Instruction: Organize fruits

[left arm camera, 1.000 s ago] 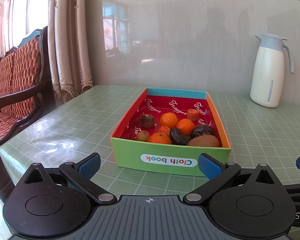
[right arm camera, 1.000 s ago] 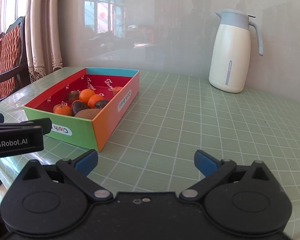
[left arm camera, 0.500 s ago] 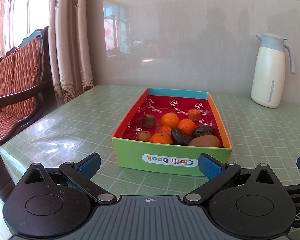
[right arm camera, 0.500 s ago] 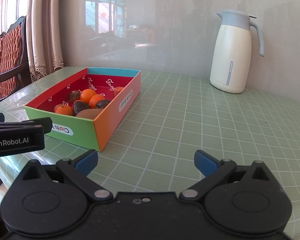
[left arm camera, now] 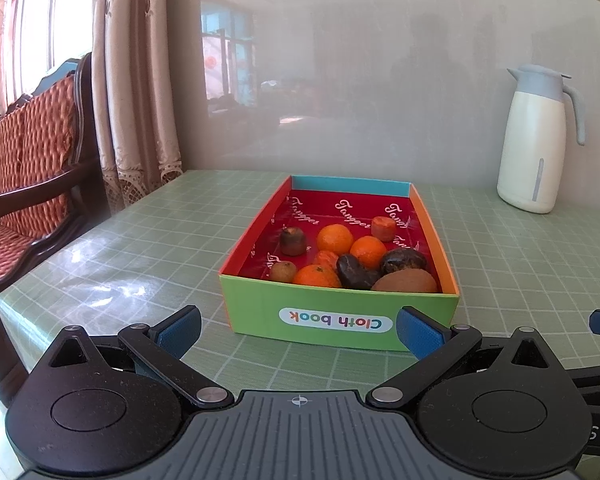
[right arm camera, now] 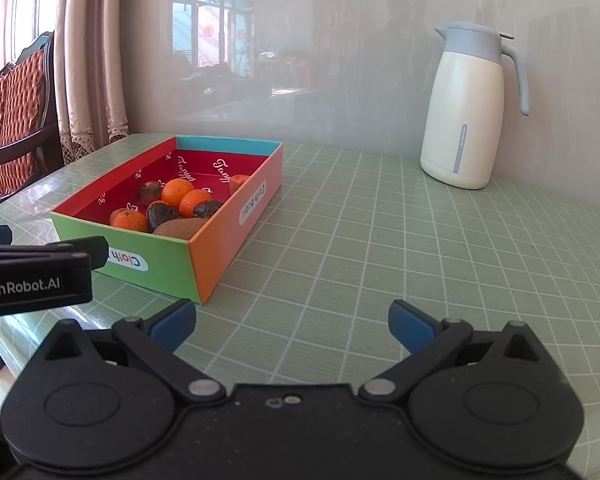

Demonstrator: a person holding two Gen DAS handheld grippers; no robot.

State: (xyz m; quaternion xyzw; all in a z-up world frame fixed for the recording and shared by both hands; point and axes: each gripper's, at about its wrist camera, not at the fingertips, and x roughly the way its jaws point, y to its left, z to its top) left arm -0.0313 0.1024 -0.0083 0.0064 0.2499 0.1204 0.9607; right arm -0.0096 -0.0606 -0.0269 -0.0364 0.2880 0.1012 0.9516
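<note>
A colourful cardboard box (left arm camera: 336, 322) with a red lining stands on the green checked table (left arm camera: 140, 248). Inside lie several oranges (left arm camera: 334, 238), dark brown fruits (left arm camera: 354, 272), a large kiwi (left arm camera: 405, 282) at the near right corner and a small kiwi (left arm camera: 283, 271). My left gripper (left arm camera: 298, 326) is open, just in front of the box's green near wall, holding nothing. My right gripper (right arm camera: 292, 322) is open over bare table, to the right of the box (right arm camera: 216, 236), also holding nothing. The left gripper's body (right arm camera: 36, 276) shows at the left edge of the right wrist view.
A white thermos jug with a grey lid (left arm camera: 538, 140) stands at the back right against the wall (right arm camera: 466, 108). A red upholstered wooden chair (left arm camera: 28, 184) and curtains (left arm camera: 136, 92) lie beyond the table's left edge.
Both grippers have edged slightly forward and to the left; the box and jug sit a little further right in the views. Jaws stay open, fruits unmoved.
</note>
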